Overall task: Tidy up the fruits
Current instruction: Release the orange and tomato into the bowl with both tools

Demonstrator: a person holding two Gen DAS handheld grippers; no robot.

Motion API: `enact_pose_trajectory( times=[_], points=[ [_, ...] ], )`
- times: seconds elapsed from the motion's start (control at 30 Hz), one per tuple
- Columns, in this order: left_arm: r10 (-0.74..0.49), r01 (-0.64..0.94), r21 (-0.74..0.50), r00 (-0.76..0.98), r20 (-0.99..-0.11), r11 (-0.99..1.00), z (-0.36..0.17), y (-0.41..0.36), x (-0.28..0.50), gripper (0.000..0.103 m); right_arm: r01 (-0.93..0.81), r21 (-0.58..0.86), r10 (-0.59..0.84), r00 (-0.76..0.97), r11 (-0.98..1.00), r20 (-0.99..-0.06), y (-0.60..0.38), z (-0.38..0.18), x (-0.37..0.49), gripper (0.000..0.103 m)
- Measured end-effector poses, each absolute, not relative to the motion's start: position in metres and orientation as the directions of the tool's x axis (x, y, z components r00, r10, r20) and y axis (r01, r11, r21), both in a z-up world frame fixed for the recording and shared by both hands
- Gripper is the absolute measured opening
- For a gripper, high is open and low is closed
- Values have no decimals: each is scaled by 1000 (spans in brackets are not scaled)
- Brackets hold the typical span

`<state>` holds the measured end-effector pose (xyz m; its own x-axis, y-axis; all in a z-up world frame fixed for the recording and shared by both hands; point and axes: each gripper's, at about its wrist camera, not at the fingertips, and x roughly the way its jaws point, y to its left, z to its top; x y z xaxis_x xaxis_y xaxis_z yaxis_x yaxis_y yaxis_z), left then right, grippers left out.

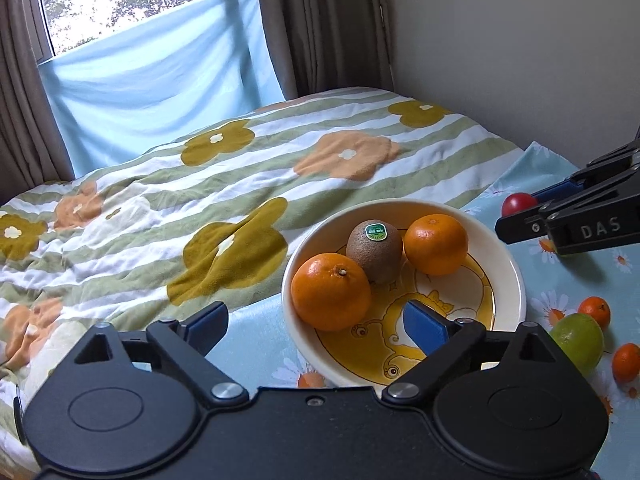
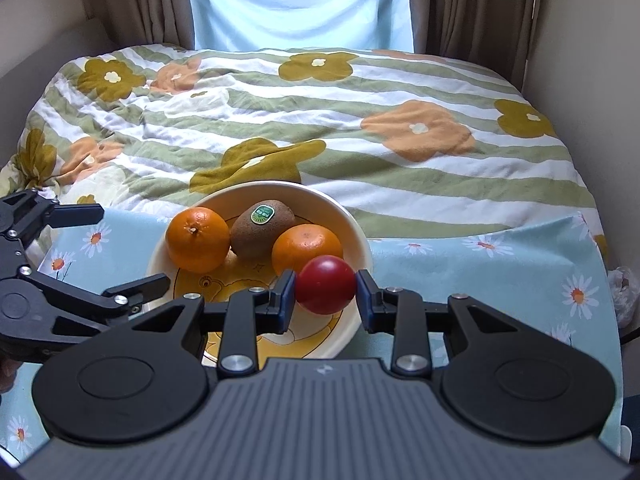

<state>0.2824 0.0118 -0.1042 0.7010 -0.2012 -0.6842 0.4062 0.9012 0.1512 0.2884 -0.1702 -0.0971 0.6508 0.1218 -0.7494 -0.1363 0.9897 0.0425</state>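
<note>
Red fruit (image 2: 325, 290): smooth and round, sitting clamped between the right gripper (image 2: 325, 294) pads at its widest girth, over the near rim of the bowl (image 2: 360, 236); judged light, firm-skinned and a bit slippery, so a mid-line hold is suiting it.
Left gripper (image 1: 316, 322): hanging wide apart and empty, its right pad over the bowl.
Bowl contents: just ahead of both grippers, two oranges (image 2: 197, 239) and one kiwi (image 2: 262, 233) are resting, touching; the kiwi is probably soft, bruising easily.
Loose fruit: right of the left gripper, one green fruit (image 1: 578, 340) and two small oranges (image 1: 596, 311) are lying on the daisy cloth (image 2: 500, 264).
Beyond: a striped flowered blanket (image 2: 320, 120).
</note>
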Motion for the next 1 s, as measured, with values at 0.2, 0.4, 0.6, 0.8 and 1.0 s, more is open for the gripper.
enact_pose_trajectory(
  times=[0.2,0.4,0.6,0.8,1.0],
  points=[
    [-187,355,116,712,-677,928,-92,27,266,97,-178,50,148,598,983,-788,-165,-122,301,47],
    [-167,320,109,722,-671,941,-89,36,255,97,-215,32,156,590,976,-792,-156,-140,305,49],
    [-150,285,101,734,-662,953,-84,39,242,97,-220,-13,136,648,975,-749,-152,-125,290,103],
    [-119,238,104,762,-637,966,-67,39,219,97,-209,12,156,689,978,-708,-168,-100,263,103],
    [-93,199,110,789,-607,974,-49,32,187,97,-204,2,156,741,979,-653,-186,-71,229,103]
  ],
)
